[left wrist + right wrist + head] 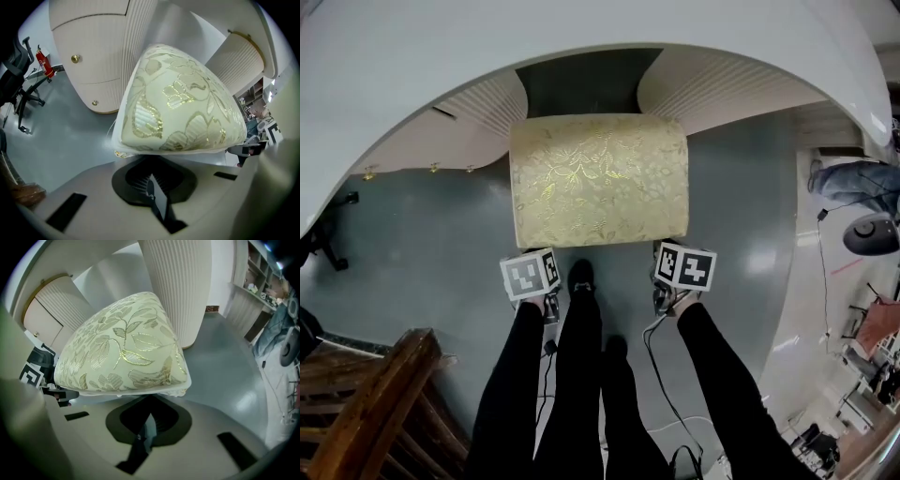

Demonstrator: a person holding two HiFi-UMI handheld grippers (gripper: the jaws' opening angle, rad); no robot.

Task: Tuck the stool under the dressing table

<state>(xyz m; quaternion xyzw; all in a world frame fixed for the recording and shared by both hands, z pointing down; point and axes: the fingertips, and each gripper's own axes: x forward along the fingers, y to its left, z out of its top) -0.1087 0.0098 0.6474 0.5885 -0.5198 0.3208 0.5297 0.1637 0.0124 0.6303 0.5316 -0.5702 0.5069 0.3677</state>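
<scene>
The stool [598,178] has a cream cushion with a gold leaf pattern; its far end sits in the dark knee gap of the white curved dressing table [581,28]. My left gripper [532,255] is at the stool's near left corner and my right gripper [680,251] at its near right corner. In the left gripper view the cushion [183,103] fills the frame just above the left gripper [151,180], whose jaws meet in a narrow wedge. The right gripper view shows the same: the cushion [126,348] directly over the shut right gripper [146,420]. Both sets of tips are hidden under the cushion edge.
A wooden chair [366,403] stands at my near left and an office chair base [319,239] farther left. My legs [581,394] and trailing cables [661,375] are behind the stool. Ribbed table pedestals [178,282] flank the knee gap. A person [858,183] is at the right.
</scene>
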